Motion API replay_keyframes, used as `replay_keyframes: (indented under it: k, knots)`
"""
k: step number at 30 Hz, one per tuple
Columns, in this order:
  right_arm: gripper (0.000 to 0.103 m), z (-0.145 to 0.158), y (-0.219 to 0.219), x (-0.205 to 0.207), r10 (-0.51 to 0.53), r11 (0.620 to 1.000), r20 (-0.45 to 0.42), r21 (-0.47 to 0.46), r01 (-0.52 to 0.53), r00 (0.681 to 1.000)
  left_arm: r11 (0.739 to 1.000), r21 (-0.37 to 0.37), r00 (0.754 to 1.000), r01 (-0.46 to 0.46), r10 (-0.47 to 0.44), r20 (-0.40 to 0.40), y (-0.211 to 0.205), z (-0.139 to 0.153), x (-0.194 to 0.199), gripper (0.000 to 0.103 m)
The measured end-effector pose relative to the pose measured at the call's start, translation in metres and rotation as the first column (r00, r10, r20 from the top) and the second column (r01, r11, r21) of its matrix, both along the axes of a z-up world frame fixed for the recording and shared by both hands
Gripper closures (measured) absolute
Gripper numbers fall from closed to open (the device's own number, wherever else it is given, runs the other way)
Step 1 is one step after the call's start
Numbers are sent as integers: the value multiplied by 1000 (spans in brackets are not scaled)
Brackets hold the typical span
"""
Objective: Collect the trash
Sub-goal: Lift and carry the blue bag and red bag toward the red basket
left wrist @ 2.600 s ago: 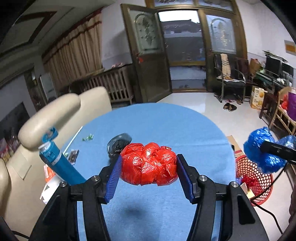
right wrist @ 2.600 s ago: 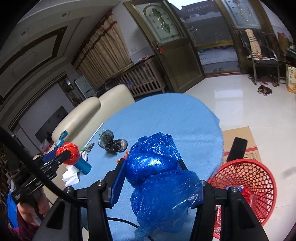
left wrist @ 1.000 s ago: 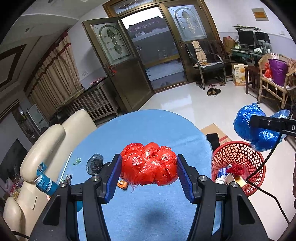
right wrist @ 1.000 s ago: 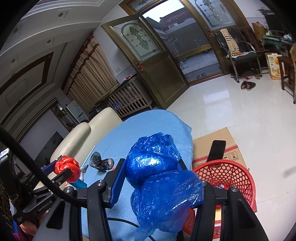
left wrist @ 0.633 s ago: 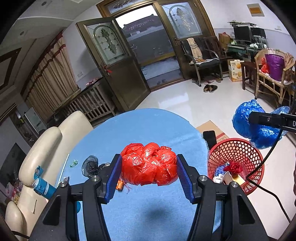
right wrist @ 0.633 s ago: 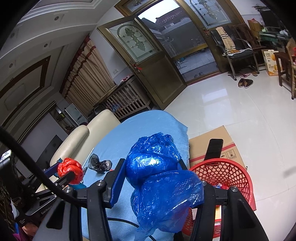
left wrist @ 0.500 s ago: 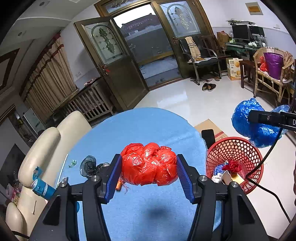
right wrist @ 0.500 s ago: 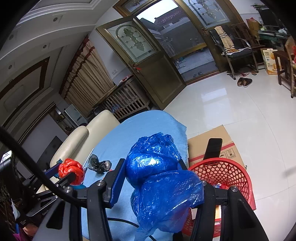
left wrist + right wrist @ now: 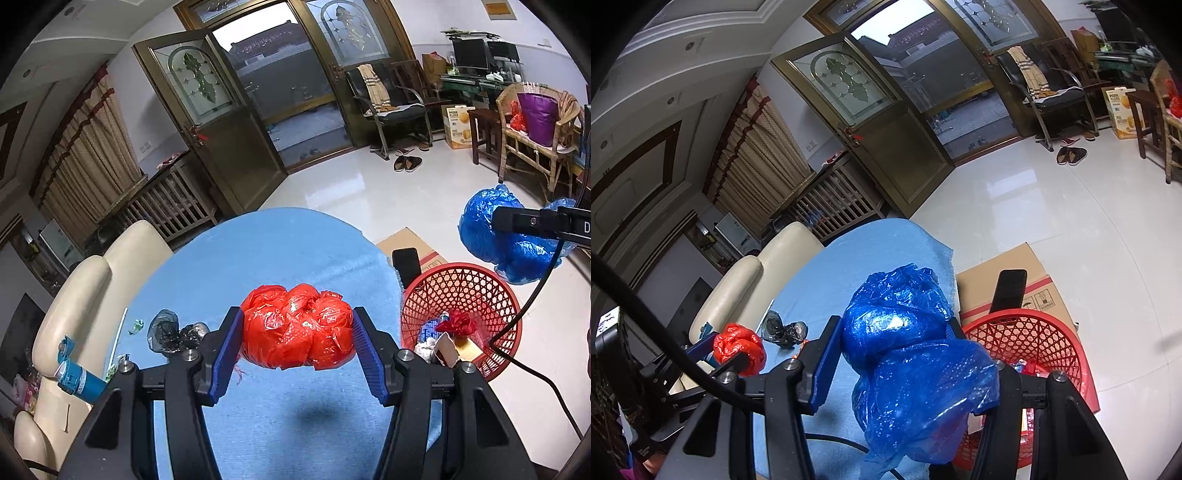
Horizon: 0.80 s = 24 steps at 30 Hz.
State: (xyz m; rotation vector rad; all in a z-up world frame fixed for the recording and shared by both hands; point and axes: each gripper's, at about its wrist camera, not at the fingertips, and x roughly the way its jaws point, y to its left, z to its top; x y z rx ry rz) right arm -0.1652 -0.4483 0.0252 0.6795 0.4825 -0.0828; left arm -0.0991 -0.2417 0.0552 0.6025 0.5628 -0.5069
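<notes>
My left gripper (image 9: pixel 297 341) is shut on a crumpled red plastic bag (image 9: pixel 295 338) and holds it above the blue-clothed round table (image 9: pixel 266 258). My right gripper (image 9: pixel 908 354) is shut on a crumpled blue plastic bag (image 9: pixel 908 354), held above the table's right edge beside the red mesh trash basket (image 9: pixel 1027 343). In the left wrist view the basket (image 9: pixel 461 284) stands on the floor right of the table with trash inside, and the blue bag (image 9: pixel 495 232) hangs just beyond it. A crumpled black bag (image 9: pixel 166 334) lies on the table.
A cardboard box (image 9: pixel 1004 280) with a black phone (image 9: pixel 1008 291) on it sits behind the basket. A cream sofa (image 9: pixel 85 295) borders the table's left side, with a blue tube (image 9: pixel 79 378) near it. Small wrappers (image 9: pixel 137 325) lie on the cloth. Chairs stand across the white floor.
Both grippers have risen and drawn back, with the table and basket now looking lower and farther. Each keeps its bag. The blue bag stays near the basket.
</notes>
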Motion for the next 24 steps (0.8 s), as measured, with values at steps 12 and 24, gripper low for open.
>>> replay_keyframes:
  k: [12,24]
  knots:
    - [45,1,-1,-2,-15,1000,-9,8,15,1000,1000,15,1000,14,-14,-17,-5,-5,2,42]
    - [44,-4,-5,-5,-34,999,-26,31,35,999,999,29,999,33,-32,-35,-14,-10,2,42]
